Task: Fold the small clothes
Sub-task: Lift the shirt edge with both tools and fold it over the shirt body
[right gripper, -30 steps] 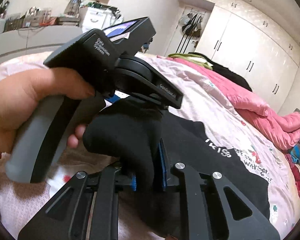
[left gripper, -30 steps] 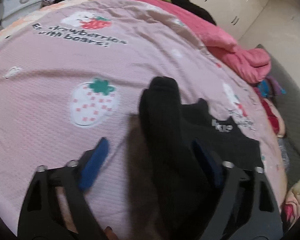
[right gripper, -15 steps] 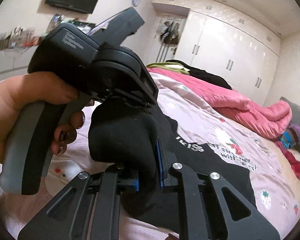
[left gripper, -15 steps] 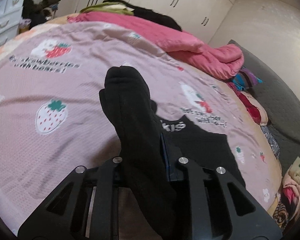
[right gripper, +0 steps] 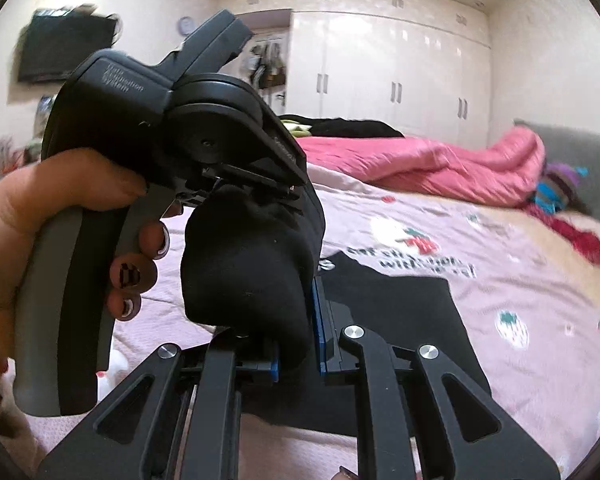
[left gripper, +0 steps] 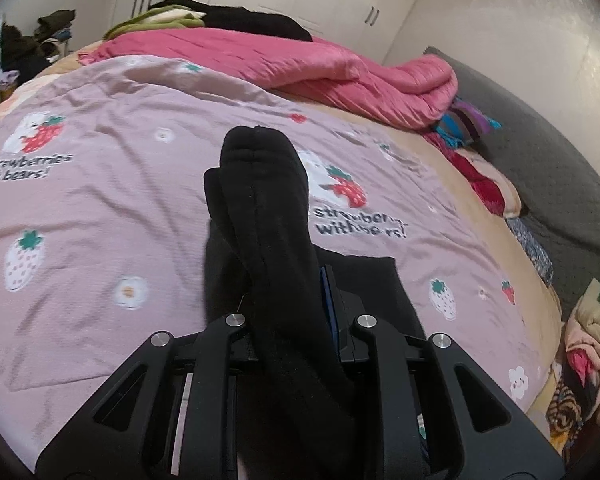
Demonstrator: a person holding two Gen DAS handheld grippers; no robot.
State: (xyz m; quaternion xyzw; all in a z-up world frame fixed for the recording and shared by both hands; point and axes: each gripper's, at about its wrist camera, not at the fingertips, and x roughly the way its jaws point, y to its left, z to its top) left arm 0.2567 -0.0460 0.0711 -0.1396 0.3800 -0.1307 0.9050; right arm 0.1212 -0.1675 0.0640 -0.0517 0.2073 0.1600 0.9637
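Note:
A black sock (left gripper: 264, 208) is clamped between the blue pads of my left gripper (left gripper: 296, 312) and sticks up and forward above the bed. My right gripper (right gripper: 298, 344) is shut on the other end of the same black sock (right gripper: 248, 272). The left gripper's body, held in a hand (right gripper: 52, 240), shows right above that end in the right wrist view. A black garment with white lettering (right gripper: 400, 312) lies flat on the bedspread below both grippers; it also shows in the left wrist view (left gripper: 372, 280).
The pink strawberry-print bedspread (left gripper: 100, 184) covers the bed. A rumpled pink quilt (left gripper: 340, 72) and dark clothes lie at the far side. Mixed clothes are heaped at the right edge (left gripper: 588, 332). White wardrobes (right gripper: 400, 80) stand behind.
My left gripper was open beside the sock one second ago and has shut on it. Both grippers have lifted and tilted up, raising the sock off the bed.

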